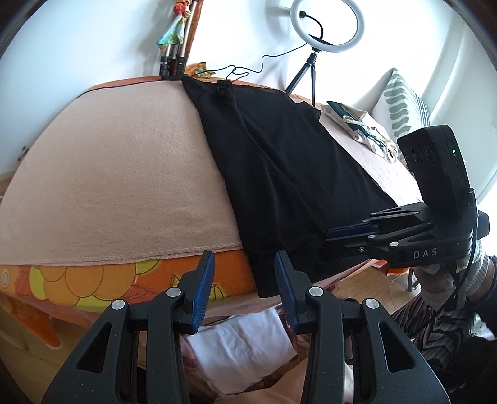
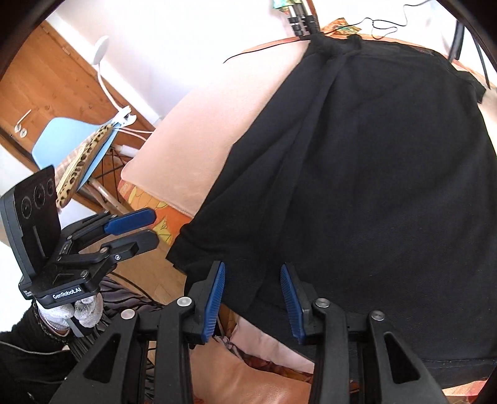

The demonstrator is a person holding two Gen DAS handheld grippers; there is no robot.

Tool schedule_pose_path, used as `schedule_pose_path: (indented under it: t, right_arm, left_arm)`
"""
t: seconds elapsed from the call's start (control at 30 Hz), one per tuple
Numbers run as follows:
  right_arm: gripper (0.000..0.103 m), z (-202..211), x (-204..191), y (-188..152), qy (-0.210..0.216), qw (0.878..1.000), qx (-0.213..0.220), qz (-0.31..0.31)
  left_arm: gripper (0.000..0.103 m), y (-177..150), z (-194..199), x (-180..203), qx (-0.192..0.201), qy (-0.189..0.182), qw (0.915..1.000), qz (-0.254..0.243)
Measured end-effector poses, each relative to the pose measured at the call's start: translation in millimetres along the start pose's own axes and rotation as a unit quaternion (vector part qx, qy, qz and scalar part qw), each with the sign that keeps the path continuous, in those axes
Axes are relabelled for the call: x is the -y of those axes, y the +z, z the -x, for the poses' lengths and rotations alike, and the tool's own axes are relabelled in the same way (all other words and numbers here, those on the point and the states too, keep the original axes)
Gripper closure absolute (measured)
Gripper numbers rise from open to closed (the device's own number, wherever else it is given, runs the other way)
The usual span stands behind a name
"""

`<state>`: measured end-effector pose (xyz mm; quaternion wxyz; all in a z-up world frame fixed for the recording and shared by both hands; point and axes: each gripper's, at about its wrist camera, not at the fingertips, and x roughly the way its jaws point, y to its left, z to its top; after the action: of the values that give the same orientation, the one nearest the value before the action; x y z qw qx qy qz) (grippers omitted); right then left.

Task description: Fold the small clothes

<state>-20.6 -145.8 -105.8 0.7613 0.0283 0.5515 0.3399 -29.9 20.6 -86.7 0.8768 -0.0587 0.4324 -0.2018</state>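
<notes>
Seemingly early: the black garment (image 1: pixel 279 174) lies spread on the bed (image 1: pixel 118 174), one long fold along its 9 o'clock side, hem overhanging at 6 o'clock. Left gripper (image 1: pixel 244 290) and right gripper (image 2: pixel 252 300) hover, jaws released, grasping nothing.

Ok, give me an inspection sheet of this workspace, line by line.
Surface: bed under a peach blanket, over an orange floral cover.
Job's things: black garment spread flat, its near edge overhanging the bed.
Clutter: patterned cloth, striped pillow.
Grippers: left gripper open, off the garment; right gripper open over the garment's hem.
Cables: black cable along the far edge.
Surroundings: ring light, blue chair, wooden door.
</notes>
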Motion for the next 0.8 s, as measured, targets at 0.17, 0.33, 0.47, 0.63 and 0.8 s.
schedule_pose_path:
  t: [0.17,0.33,0.47,0.63,0.8]
  right_arm:
    - [0.103,0.1,1.1,0.5,0.005,1.0,-0.001,-0.003]
    - [0.103,17.5,10.4,-5.0,-0.008,1.0,0.016,-0.014]
    - [0.103,14.2,15.8,-10.0,-0.013,1.0,0.007,-0.021]
    - [0.103,14.5,14.1,-12.7,-0.036,0.999,0.007,-0.005]
    - [0.088,30.6,20.9,-16.2,-0.032,0.999,0.026,-0.002]
  left_arm:
    - [0.065,-2.3,-1.3,4.1,-0.004,-0.002,1.0,-0.008]
    - [0.065,-3.0,-3.8,8.4,-0.007,-0.005,0.9998,-0.017]
    - [0.065,-3.5,-6.3,16.1,-0.009,0.003,0.9993,-0.036]
    - [0.065,-4.4,-8.4,22.8,-0.01,0.017,0.9983,-0.055]
    - [0.065,-3.5,-9.8,29.5,-0.012,0.018,0.998,-0.059]
